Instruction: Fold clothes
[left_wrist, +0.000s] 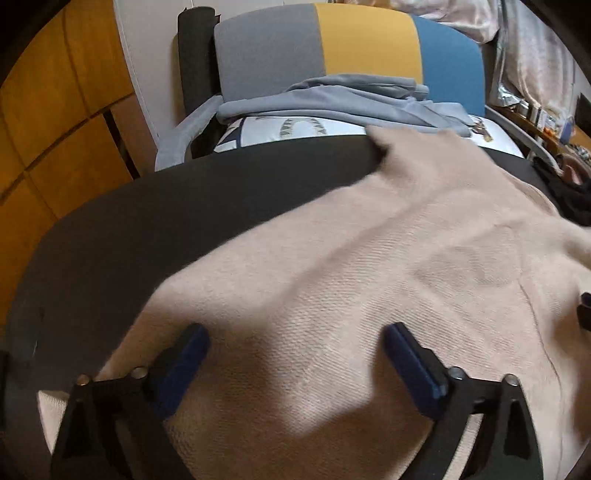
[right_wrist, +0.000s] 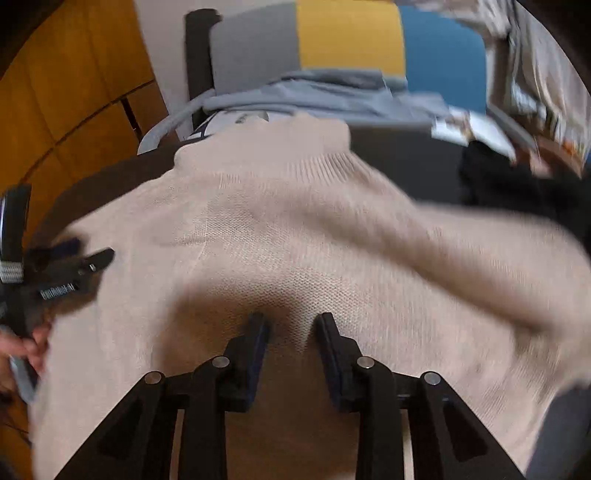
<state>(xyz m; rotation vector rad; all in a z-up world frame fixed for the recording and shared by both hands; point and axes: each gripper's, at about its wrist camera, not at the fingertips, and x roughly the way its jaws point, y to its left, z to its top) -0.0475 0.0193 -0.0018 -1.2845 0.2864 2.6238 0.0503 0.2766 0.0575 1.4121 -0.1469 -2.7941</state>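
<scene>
Beige sweater (left_wrist: 369, 277) lies spread on the dark bench (left_wrist: 147, 221). Left claw (left_wrist: 295, 347) stands wide apart above it, gripping nothing. Right claw (right_wrist: 291, 332) is partly parted; blur hides whether fabric is pinched. Beyond the sweater: grey garment (left_wrist: 332, 99), striped chair (left_wrist: 351, 44).

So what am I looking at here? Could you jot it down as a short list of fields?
garment: beige knit sweater, spread out, ribbed hem at the far side
surface: dark table
left tool: open wide over the sweater, nothing gripped
right tool: partly open, knit between the fingers, not visibly pinched
behind the table: chair with grey, yellow and blue panels, grey-blue clothes piled on it
</scene>
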